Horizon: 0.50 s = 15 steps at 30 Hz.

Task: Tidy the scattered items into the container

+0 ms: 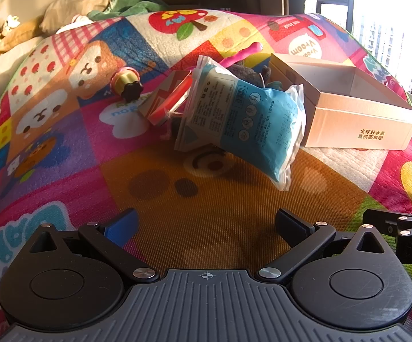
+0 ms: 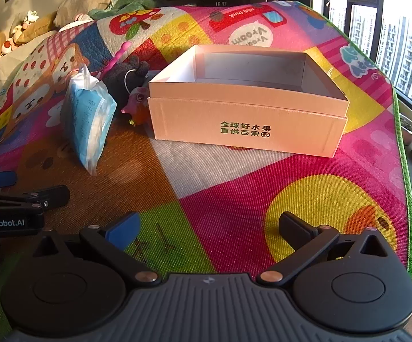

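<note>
Starting out: your left tongs (image 1: 206,222) and right tongs (image 2: 208,225) gape, holding nothing; the box (image 2: 245,119) ahead is bare, the blue pouch (image 1: 243,119) and toys outside it.

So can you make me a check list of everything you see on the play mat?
Surface: colourful cartoon play mat.
Job's things: open cardboard box, nothing seen inside; blue packet, red-striped carton, yellow-black toy, grey plush, pink stick piled to its left.
Clutter: nothing seen.
Grippers: left gripper open, empty; right gripper open, empty.
Cables: nothing seen.
Surroundings: pillows, green cloth, sunny window.
</note>
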Available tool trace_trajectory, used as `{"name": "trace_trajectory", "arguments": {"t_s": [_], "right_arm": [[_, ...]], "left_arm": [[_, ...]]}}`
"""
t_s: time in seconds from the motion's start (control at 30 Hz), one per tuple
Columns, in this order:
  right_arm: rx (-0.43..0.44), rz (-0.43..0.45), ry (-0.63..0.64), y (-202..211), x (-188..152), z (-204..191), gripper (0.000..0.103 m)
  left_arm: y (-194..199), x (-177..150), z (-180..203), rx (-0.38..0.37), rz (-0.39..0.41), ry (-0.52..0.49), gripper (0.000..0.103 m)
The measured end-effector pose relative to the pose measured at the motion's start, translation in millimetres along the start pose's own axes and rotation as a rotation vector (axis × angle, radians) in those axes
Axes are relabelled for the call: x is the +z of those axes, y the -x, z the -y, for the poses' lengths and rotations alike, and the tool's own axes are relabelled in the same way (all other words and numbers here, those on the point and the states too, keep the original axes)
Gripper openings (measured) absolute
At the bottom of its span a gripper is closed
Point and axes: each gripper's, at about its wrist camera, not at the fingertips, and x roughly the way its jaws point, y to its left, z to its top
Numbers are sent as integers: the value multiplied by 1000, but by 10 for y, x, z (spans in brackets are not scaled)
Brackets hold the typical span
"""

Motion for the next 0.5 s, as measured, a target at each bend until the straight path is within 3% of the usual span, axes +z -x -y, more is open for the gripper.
{"name": "trace_trajectory", "arguments": {"t_s": [0.5], "right_arm": [[-7,18,7,27,-20,-18,103]], "left_arm": [[-13,-17,-49,-12,2,3,103]]}}
